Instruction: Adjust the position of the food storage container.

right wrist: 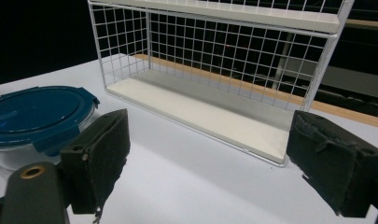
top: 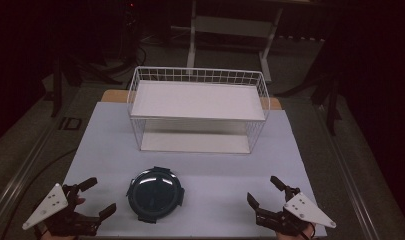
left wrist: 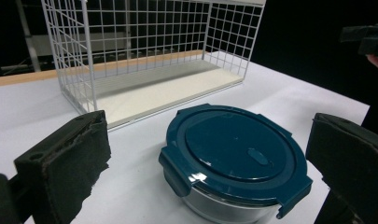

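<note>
1. Round container [top: 154, 194]: stands upright on the tabletop [top: 205, 165], near the front edge and left of centre. Clear body, dark blue lid [left wrist: 238, 151] clipped on by latch tabs around the rim. Being round, it has no long axis; the lid faces straight up. A small oval mark on the lid sits off-centre. Contents cannot be made out through the lid or the wall.
2. Left gripper [top: 92, 197]: near the container's left side, not touching it. Fingers [left wrist: 67, 163] spread wide, nothing between them; in the left gripper view the container lies ahead, between the two pads.
3. Right gripper [top: 264, 192]: well apart from the container, near the tabletop's front right corner. Fingers [right wrist: 100, 156] spread wide, holding nothing.
4. White wire rack [top: 197, 107]: stands behind the container, toward the tabletop's far edge, long side running left to right. Two white shelves, upper and lower; both bare.
</note>
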The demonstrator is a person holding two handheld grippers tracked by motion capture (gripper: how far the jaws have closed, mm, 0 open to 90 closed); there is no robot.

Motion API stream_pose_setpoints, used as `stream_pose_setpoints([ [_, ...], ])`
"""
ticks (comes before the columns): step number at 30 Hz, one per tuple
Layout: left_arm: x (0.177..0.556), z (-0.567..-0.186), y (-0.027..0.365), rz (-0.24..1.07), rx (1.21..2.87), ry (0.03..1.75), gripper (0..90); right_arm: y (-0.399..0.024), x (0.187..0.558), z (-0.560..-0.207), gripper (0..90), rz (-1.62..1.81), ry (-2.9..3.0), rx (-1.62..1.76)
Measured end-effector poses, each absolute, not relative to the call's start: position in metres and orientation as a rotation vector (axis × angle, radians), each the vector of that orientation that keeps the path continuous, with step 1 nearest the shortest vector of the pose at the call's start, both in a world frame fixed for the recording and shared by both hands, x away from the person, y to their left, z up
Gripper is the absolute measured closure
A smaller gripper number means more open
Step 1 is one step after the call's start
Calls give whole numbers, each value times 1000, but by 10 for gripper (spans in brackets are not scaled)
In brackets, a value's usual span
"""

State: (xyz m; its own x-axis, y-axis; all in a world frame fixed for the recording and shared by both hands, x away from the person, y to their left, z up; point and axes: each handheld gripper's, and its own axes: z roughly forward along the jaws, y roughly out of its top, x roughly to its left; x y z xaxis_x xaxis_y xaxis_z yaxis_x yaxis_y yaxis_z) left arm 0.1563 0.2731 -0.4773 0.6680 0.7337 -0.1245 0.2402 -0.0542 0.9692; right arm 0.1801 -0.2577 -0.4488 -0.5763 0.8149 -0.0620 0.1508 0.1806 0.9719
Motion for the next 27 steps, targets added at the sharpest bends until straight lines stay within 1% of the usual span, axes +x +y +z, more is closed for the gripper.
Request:
stream_pose_setpoints([
  [9, 155, -471, 271, 480, 1595, 786, 0, -257, 180, -448, 133, 1431, 1861, 903],
  [10, 155, -462, 268, 493, 1595, 763, 0, -257, 180, -447, 133, 1432, 1856, 908],
  [15, 158, -449, 268, 502, 1585, 741, 0, -258, 178, -446, 133, 1439, 1847, 912],
  [27, 188, -429, 273, 507, 1665, 712, 0, -258, 181, -446, 133, 1441, 1856, 925],
])
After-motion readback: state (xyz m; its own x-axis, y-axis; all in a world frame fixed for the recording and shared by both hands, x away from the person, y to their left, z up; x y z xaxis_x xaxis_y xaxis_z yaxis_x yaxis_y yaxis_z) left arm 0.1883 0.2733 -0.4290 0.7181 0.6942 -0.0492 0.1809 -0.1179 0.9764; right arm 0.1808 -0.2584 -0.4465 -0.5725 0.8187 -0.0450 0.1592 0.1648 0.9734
